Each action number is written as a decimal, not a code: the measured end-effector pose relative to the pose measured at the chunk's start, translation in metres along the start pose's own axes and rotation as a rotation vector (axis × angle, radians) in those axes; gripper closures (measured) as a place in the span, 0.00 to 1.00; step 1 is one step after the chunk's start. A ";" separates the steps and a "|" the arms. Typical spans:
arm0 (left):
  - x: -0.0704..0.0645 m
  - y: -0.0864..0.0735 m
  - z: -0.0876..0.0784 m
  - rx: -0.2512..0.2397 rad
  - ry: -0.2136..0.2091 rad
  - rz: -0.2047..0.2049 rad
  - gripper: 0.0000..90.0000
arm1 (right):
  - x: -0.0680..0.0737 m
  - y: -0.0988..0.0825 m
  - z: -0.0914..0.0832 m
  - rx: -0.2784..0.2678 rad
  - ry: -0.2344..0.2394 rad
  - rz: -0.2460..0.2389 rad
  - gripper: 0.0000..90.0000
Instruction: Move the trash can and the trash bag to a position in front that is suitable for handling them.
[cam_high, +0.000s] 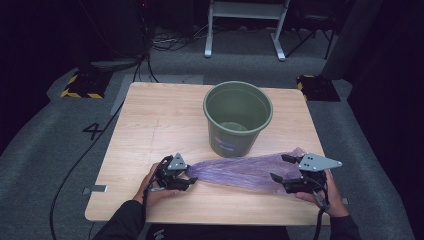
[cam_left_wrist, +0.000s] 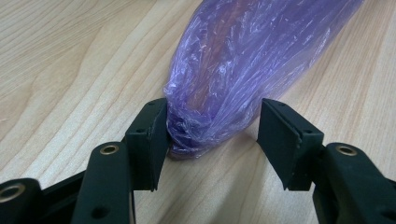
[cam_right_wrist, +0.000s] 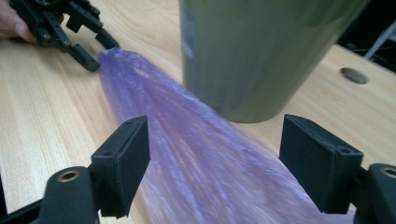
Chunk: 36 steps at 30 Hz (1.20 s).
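The purple bag (cam_high: 240, 171) lies flat on the table (cam_high: 150, 125) just before the bin (cam_high: 237, 117), stretched between two spread grippers. The left gripper (cam_left_wrist: 212, 135) brackets the bunched end, only one pad touching; the right gripper (cam_right_wrist: 215, 154) straddles the wide end ungripped. If the film is missed at closing, it could slip free, and the nearby bin could be nudged.

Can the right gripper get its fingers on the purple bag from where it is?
Probably yes. The right gripper is open with the purple bag already lying between its fingers on the table. The green bucket stands just beyond, not in the way.
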<state>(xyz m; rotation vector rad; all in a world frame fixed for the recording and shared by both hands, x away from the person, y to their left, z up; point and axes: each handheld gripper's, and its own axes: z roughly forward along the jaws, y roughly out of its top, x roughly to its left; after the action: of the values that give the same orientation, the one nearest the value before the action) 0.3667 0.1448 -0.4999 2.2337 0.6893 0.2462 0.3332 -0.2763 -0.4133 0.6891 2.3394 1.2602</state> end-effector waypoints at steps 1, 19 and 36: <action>0.000 0.001 0.001 -0.002 -0.004 0.002 0.47 | 0.002 0.000 0.004 0.006 0.007 -0.005 0.28; -0.008 0.013 0.016 -0.001 0.013 0.031 0.47 | 0.013 -0.022 0.073 0.159 -0.007 -0.009 0.28; -0.009 0.018 0.022 -0.008 0.008 0.020 0.47 | 0.033 -0.024 0.075 0.146 0.081 -0.097 0.20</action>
<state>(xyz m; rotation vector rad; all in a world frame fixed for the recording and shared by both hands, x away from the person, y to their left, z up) 0.3746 0.1158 -0.5011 2.2338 0.6686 0.2675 0.3424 -0.2184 -0.4758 0.5717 2.5182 1.1032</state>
